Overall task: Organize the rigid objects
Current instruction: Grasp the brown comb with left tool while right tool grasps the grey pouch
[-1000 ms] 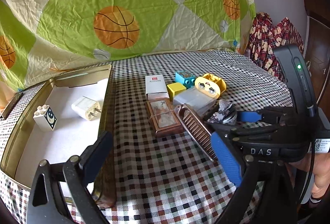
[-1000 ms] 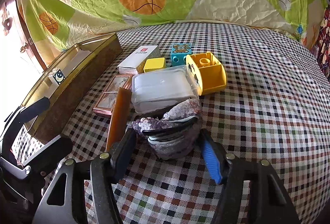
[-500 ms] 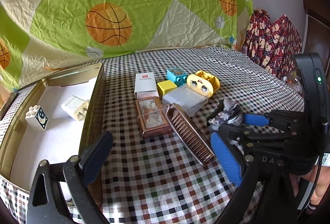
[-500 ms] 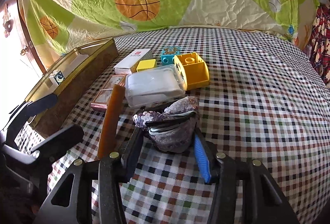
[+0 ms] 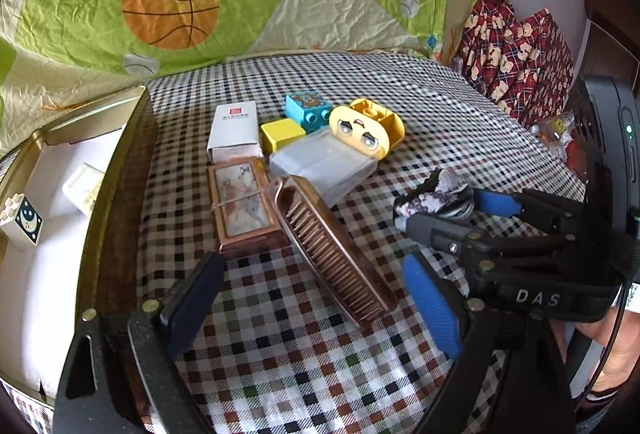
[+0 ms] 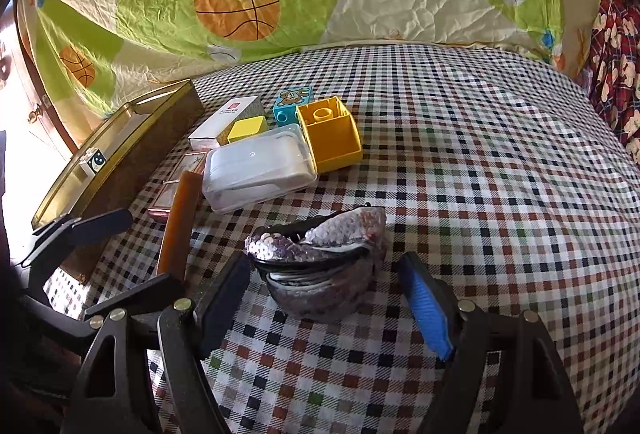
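Note:
A sequined purple pouch [image 6: 320, 266] lies on the checked cloth between the fingers of my right gripper [image 6: 324, 298], which is open around it without touching; it also shows in the left wrist view [image 5: 432, 200]. My left gripper [image 5: 312, 306] is open and empty above the cloth, near a brown comb [image 5: 336, 250]. Behind lie a framed brown box [image 5: 244, 206], a clear plastic case [image 6: 256, 166], a white carton [image 5: 234, 130], a small yellow block [image 5: 282, 134], a blue block [image 6: 292, 104] and a big yellow block [image 6: 330, 136]. A gold tin [image 5: 116, 194] at the left holds a white moon block [image 5: 22, 220] and a white charger [image 5: 84, 186].
A green and cream basketball-print sheet [image 6: 240, 2] hangs behind the table. Red patterned fabric [image 5: 516, 46] sits at the far right. The checked cloth [image 6: 500, 194] stretches bare to the right of the pouch.
My right gripper has opened wider and drawn back a little from the pouch. My left gripper has shifted right, so the tin sits further left in its view.

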Tool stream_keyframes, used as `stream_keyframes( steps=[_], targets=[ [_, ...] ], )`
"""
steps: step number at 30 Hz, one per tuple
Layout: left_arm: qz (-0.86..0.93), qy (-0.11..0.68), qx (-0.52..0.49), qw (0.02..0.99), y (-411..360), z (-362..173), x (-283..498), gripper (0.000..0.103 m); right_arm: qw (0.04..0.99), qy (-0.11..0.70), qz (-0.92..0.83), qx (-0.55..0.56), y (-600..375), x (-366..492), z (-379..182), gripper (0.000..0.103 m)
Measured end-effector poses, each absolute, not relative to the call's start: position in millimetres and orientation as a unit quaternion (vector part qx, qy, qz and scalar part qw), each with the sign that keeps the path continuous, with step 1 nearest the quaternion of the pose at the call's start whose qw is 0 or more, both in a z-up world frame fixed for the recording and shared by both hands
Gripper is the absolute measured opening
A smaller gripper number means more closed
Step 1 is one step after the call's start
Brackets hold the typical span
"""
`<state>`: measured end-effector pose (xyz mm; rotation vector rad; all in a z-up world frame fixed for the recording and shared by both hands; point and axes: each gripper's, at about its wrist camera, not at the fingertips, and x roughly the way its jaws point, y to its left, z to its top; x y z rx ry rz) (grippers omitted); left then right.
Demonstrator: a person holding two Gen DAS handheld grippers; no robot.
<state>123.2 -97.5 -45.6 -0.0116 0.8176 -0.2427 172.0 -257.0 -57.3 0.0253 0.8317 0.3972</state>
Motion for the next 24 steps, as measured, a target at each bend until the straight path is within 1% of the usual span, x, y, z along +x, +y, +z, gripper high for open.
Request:
stream_keyframes(
  steps=[2, 3, 8, 12, 16, 18, 20, 21, 22, 23, 24],
  targets=[
    [-0.121, 0.402, -0.012, 0.907, -96, -47, 125, 0.083, 0.895, 0.397, 0.202, 0.01, -255, 170, -56, 0.065],
    [-0.123, 0.404, -0.014, 0.907, -96, -48, 124, 0.082, 0.896, 0.395, 0.203, 0.009, -255, 169, -55, 0.065],
    [-0.132, 0.413, -0.011, 0.901, -98, -51, 126, 0.069, 0.91, 0.367, 0.193, 0.024, -263, 160, -49, 0.064],
    [-0.136, 0.422, -0.003, 0.896, -104, -53, 130, 0.065, 0.915, 0.358, 0.181, 0.039, -269, 159, -47, 0.064],
    [-0.132, 0.429, -0.02, 0.893, -103, -54, 138, 0.064, 0.914, 0.36, 0.185, 0.036, -268, 160, -47, 0.064],
    [-0.132, 0.428, -0.023, 0.894, -101, -54, 140, 0.06, 0.913, 0.36, 0.188, 0.035, -267, 160, -47, 0.064],
    [-0.14, 0.427, -0.022, 0.893, -102, -54, 140, 0.04, 0.913, 0.359, 0.188, 0.036, -267, 160, -46, 0.064],
    [-0.144, 0.426, -0.021, 0.893, -103, -54, 139, 0.036, 0.914, 0.358, 0.188, 0.036, -267, 160, -46, 0.064],
    [-0.147, 0.426, -0.021, 0.892, -104, -53, 139, 0.028, 0.914, 0.356, 0.189, 0.037, -267, 159, -46, 0.064],
    [-0.151, 0.426, -0.022, 0.892, -104, -53, 139, 0.024, 0.915, 0.355, 0.188, 0.038, -267, 159, -46, 0.064],
    [-0.156, 0.425, -0.025, 0.891, -104, -53, 139, 0.024, 0.915, 0.354, 0.188, 0.039, -268, 158, -46, 0.064]
  ],
)
